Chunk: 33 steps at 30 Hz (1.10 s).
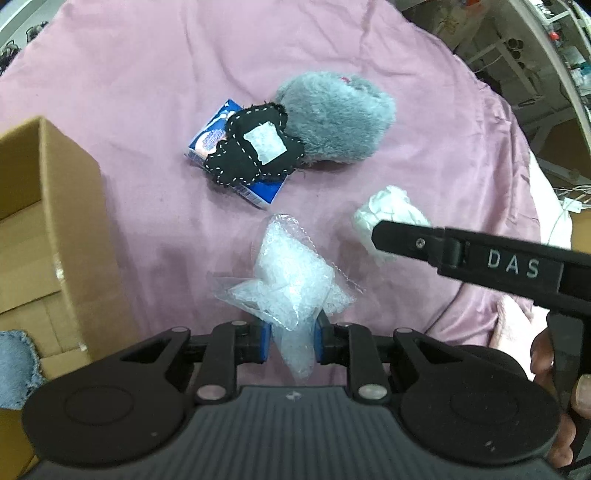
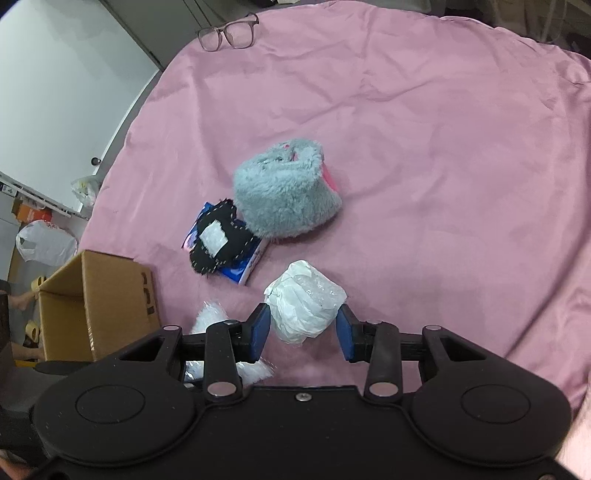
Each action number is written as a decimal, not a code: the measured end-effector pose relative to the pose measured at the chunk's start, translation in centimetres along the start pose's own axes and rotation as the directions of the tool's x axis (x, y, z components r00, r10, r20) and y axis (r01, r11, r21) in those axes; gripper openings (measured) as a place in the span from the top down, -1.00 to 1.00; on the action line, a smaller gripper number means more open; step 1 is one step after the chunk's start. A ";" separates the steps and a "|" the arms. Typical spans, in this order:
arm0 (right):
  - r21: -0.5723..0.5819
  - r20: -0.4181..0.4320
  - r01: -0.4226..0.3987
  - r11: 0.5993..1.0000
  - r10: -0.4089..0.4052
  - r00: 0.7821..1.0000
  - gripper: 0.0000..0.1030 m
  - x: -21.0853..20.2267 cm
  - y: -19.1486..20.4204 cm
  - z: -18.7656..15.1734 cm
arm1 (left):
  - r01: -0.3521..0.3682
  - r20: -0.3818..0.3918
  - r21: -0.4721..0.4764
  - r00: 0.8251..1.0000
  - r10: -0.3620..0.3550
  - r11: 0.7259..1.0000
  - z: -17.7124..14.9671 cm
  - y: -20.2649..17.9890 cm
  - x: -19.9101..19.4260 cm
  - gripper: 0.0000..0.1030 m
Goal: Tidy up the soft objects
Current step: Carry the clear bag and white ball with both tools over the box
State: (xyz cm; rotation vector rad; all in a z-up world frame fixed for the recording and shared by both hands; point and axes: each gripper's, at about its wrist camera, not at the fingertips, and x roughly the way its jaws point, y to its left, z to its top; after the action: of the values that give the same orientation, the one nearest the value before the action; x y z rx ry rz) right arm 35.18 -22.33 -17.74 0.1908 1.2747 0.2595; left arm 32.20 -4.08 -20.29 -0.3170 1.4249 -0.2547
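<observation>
While both grippers carry a load above the pink cloth (image 2: 424, 147), the likeliest trouble is a slip. The left gripper (image 1: 293, 341) is clamped on the lower corner of a clear bag of bubble wrap (image 1: 291, 280), and most of that bag fans out beyond the blue pads; thin, glossy film gripped so near one edge could slide free or swing if the hand turns sharply toward the cardboard box (image 1: 44, 206), which stands open just to the left. The right gripper (image 2: 303, 332) has a white crumpled plastic bundle (image 2: 304, 302) between its pads: the left pad presses the bundle's side, while at the right pad contact looks slight and cannot be made out for certain. The bundle is loosely wadded and springy, so it may squash, shift or unfurl. With the two tools close together, the right one's black finger reaching across the left camera's view, a knock between them is another risk. Left on the cloth, well apart from the box, are a grey fluffy plush piece (image 2: 284, 195), rounded and long-piled with some pink at its top, a black felt shape (image 2: 218, 240) edged in white running stitches with a pale patch, and under that a flat blue packet (image 1: 236, 162) with printed, shiny faces. Something of faded blue denim (image 1: 14, 365) already lies in the box. Glasses (image 2: 227, 35) rest at the cloth's far edge.
</observation>
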 end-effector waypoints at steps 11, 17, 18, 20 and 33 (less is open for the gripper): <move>-0.028 0.074 -0.003 1.000 0.005 0.997 0.26 -3.9 2.2 -2.5 | 0.000 0.065 0.026 0.998 -0.002 1.000 -2.7 0.2 -3.9 0.59; -0.046 0.100 -0.006 0.999 0.010 0.995 0.26 -5.5 3.5 -4.0 | -0.002 0.093 0.037 0.996 -0.002 0.999 -4.4 0.7 -5.9 0.59; -0.048 0.104 -0.006 0.999 0.011 0.994 0.26 -5.7 3.7 -4.2 | -0.002 0.098 0.039 0.995 -0.002 0.999 -4.7 0.7 -6.1 0.59; -0.051 0.113 -0.007 0.999 0.012 0.994 0.26 -6.3 4.1 -4.7 | -0.002 0.109 0.044 0.994 -0.003 0.999 -5.1 0.9 -6.8 0.59; -0.088 0.128 -0.004 0.996 0.015 0.992 0.26 -8.0 7.1 -7.2 | -0.013 0.145 0.053 0.989 0.005 0.999 -7.8 2.5 -9.8 0.59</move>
State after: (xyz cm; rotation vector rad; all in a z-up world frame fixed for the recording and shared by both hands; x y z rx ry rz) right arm 25.47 -17.96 -10.41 0.1370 1.1324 0.3060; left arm 23.19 1.23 -13.07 -0.2792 1.2734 -0.2572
